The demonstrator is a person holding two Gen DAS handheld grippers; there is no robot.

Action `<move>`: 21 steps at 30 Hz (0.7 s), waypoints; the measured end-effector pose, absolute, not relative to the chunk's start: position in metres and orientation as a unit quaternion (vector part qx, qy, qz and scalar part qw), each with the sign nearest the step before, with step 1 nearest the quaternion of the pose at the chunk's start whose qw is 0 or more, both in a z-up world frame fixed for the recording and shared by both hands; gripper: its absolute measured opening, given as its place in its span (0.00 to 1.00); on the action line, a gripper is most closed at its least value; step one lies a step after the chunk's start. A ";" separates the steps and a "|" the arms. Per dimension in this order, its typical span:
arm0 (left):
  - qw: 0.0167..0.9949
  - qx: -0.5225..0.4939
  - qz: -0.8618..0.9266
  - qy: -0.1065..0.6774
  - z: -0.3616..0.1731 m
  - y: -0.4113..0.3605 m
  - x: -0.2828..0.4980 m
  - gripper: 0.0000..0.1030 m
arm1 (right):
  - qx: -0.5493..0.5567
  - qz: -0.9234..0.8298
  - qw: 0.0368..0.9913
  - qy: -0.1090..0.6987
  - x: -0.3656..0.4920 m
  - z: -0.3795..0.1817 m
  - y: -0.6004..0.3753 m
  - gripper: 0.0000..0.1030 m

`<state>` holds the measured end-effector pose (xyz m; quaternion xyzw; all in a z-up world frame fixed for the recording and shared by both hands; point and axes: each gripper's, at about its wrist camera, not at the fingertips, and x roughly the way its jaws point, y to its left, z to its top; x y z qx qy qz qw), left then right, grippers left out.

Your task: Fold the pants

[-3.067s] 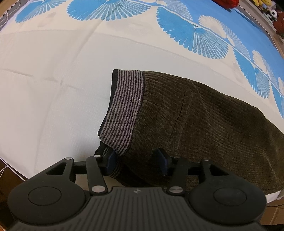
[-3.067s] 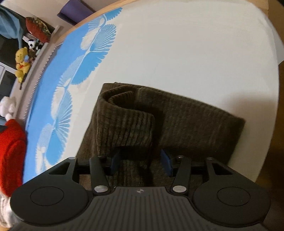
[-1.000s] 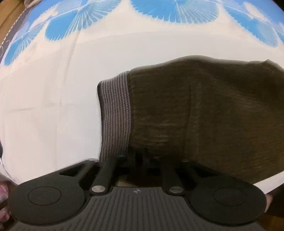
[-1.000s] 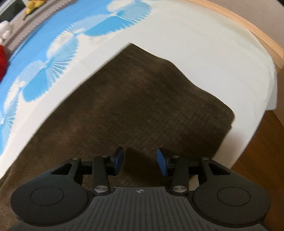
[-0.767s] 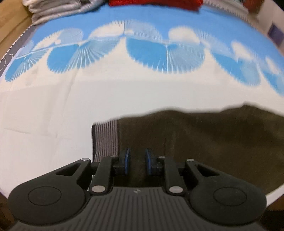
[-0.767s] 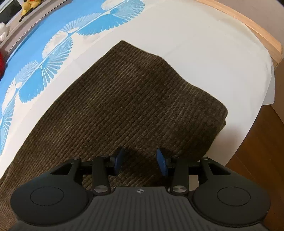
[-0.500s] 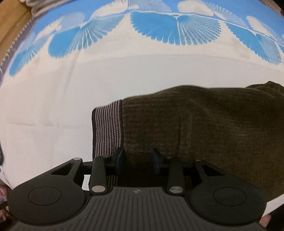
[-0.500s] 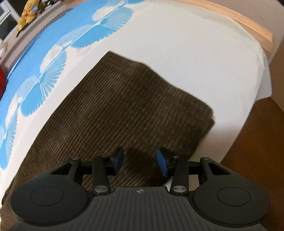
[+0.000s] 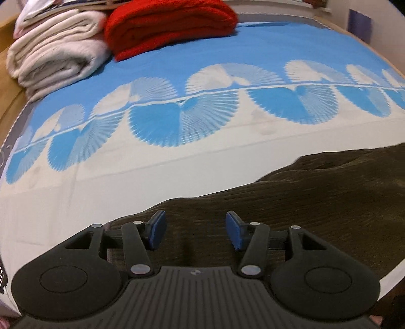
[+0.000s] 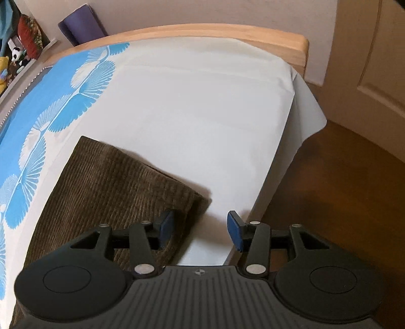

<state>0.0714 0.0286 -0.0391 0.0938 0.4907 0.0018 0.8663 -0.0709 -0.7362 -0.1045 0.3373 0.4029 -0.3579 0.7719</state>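
Dark brown corduroy pants (image 9: pixel 316 202) lie folded on the bed near its front edge. In the left wrist view they fill the lower right. My left gripper (image 9: pixel 195 232) is open and empty just above them. In the right wrist view the pants (image 10: pixel 106 187) lie at the lower left, with a folded corner toward the middle. My right gripper (image 10: pixel 200 230) is open and empty over that corner and the bed's edge; its left fingertip (image 10: pixel 165 227) is above the cloth.
The bed sheet (image 9: pixel 202 106) is white with a blue fan pattern. A red folded blanket (image 9: pixel 172 22) and a white folded blanket (image 9: pixel 55 55) lie at the far side. A wooden bed frame (image 10: pixel 227 29), a brown floor (image 10: pixel 341 177) and a door (image 10: pixel 379 63) show at the right.
Both grippers have opened wider and drawn back from the pants. The left one was nearly shut at the waistband and now hovers open. The right one has shifted to the pants' corner.
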 end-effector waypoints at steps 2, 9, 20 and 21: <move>0.866 0.098 -0.011 0.491 -0.040 0.018 0.071 0.57 | 0.341 -0.350 0.773 0.405 -0.071 -0.106 -0.735 0.52; 0.862 0.103 -0.035 0.495 -0.049 0.008 0.079 0.60 | 0.352 -0.349 0.768 0.406 -0.074 -0.110 -0.732 0.58; 0.863 0.100 -0.035 0.495 -0.048 0.008 0.083 0.64 | 0.469 -0.331 0.740 0.351 -0.084 -0.126 -0.743 0.58; 0.862 0.102 -0.036 0.495 -0.049 0.007 0.082 0.64 | 0.475 -0.333 0.736 0.349 -0.082 -0.129 -0.744 0.58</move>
